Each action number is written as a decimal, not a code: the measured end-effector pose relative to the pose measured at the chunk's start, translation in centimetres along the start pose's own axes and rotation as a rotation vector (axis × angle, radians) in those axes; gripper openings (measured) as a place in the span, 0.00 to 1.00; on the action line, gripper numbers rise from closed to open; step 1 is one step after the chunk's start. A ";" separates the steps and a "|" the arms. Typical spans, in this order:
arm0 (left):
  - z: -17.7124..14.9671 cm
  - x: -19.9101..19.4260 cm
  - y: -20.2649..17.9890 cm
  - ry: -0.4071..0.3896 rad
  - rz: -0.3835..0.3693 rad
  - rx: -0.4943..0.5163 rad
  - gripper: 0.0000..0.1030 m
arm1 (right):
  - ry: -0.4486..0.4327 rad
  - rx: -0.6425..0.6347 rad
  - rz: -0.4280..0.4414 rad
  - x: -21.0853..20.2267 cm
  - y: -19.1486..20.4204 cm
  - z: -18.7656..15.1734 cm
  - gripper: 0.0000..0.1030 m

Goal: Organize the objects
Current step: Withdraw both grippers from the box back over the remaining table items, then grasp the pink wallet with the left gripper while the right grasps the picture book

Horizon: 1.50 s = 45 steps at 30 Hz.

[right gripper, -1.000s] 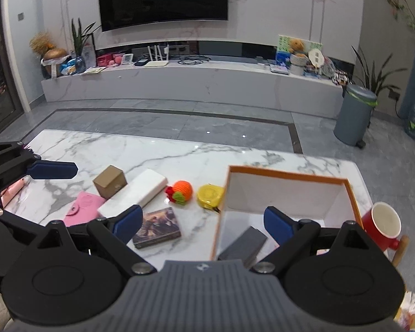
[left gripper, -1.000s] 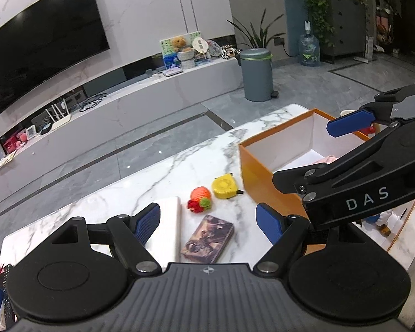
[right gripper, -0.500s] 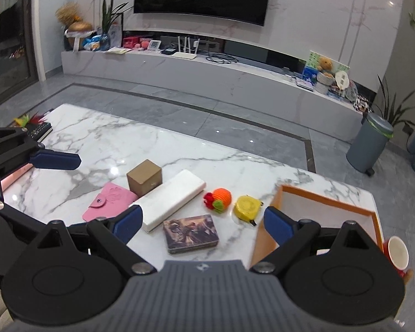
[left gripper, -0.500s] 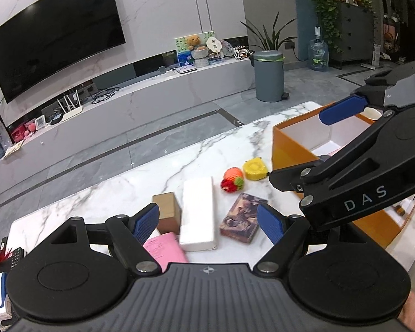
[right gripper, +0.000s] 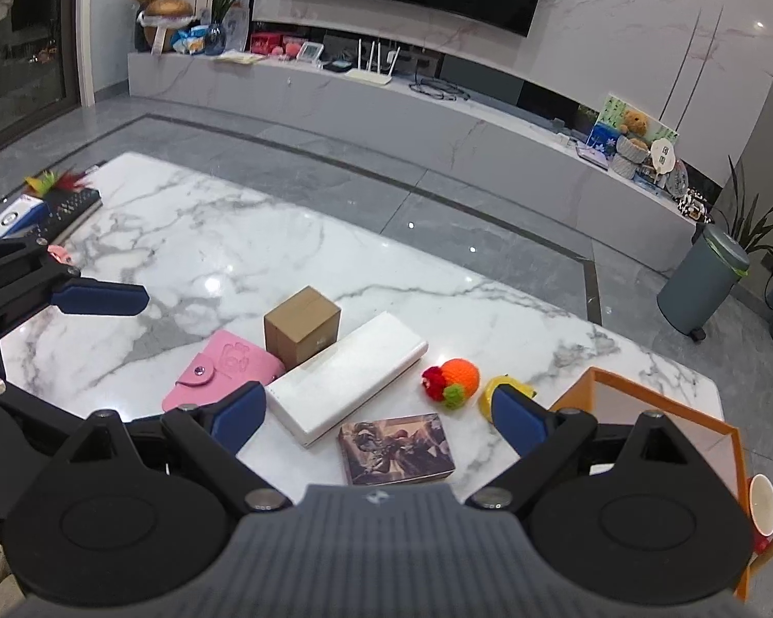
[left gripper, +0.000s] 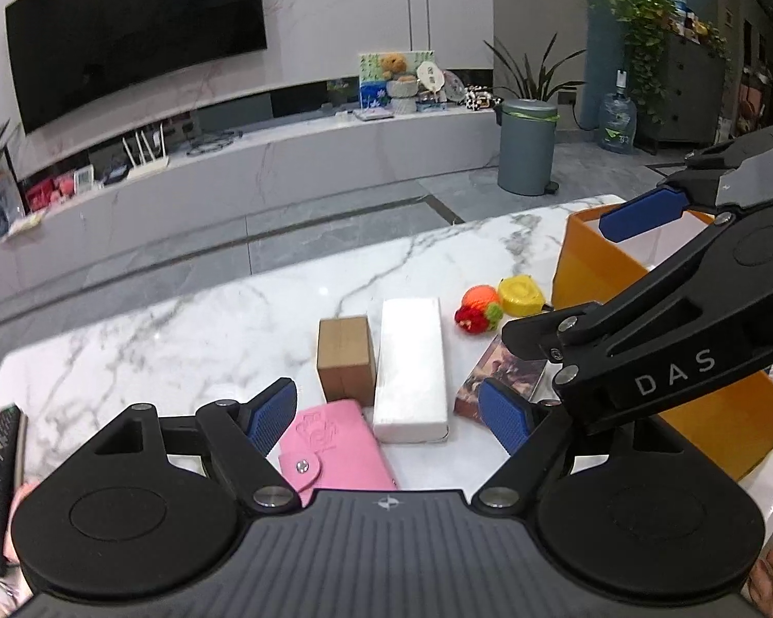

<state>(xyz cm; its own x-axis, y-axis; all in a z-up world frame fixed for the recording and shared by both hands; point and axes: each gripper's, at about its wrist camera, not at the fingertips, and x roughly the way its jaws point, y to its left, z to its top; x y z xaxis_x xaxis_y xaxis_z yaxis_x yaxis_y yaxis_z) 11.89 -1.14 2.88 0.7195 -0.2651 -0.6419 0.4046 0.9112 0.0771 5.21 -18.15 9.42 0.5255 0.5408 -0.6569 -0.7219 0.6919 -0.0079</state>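
On the marble table [right gripper: 232, 257] lie a pink wallet [right gripper: 221, 368], a brown cardboard box [right gripper: 301, 324], a long white box [right gripper: 345, 378], a knitted orange toy [right gripper: 453, 378], a yellow tape measure [right gripper: 507, 391] and a picture-printed card box [right gripper: 397, 448]. An orange open box [right gripper: 659, 412] stands at the right end. My right gripper [right gripper: 376, 414] is open and empty above the white box and card box. My left gripper [left gripper: 389, 414] is open and empty above the pink wallet [left gripper: 335, 445] and white box [left gripper: 412, 365]. The right gripper crosses the left wrist view [left gripper: 644, 350].
A red and white cup [right gripper: 762, 507] stands right of the orange box. A remote and small items [right gripper: 51, 206] lie at the table's far left end. A grey bin [right gripper: 706, 283] stands on the floor beyond. A TV console runs along the back wall.
Both grippers have moved left, away from the orange box, and now face the row of loose objects. The wallet and brown box have come into the left wrist view. Both stay open.
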 end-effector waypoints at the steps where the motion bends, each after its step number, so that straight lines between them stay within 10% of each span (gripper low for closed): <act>1: -0.2 0.2 0.2 0.001 -0.001 -0.007 0.91 | 0.007 0.001 0.000 0.5 0.1 0.0 0.92; 16: -4.6 6.1 2.2 0.081 0.018 -0.199 0.91 | 0.101 0.113 -0.010 9.1 0.1 -2.8 0.92; 45: -6.8 8.6 4.3 0.120 0.044 -0.251 0.91 | 0.096 0.238 -0.006 17.7 -3.0 -7.4 0.93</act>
<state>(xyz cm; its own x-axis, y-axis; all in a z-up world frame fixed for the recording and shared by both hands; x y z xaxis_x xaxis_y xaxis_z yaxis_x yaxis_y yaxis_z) 15.98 2.66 -7.53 0.6554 -0.1980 -0.7288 0.2109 0.9746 -0.0751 13.36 -14.18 -7.72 0.4758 0.4964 -0.7261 -0.5866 0.7942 0.1585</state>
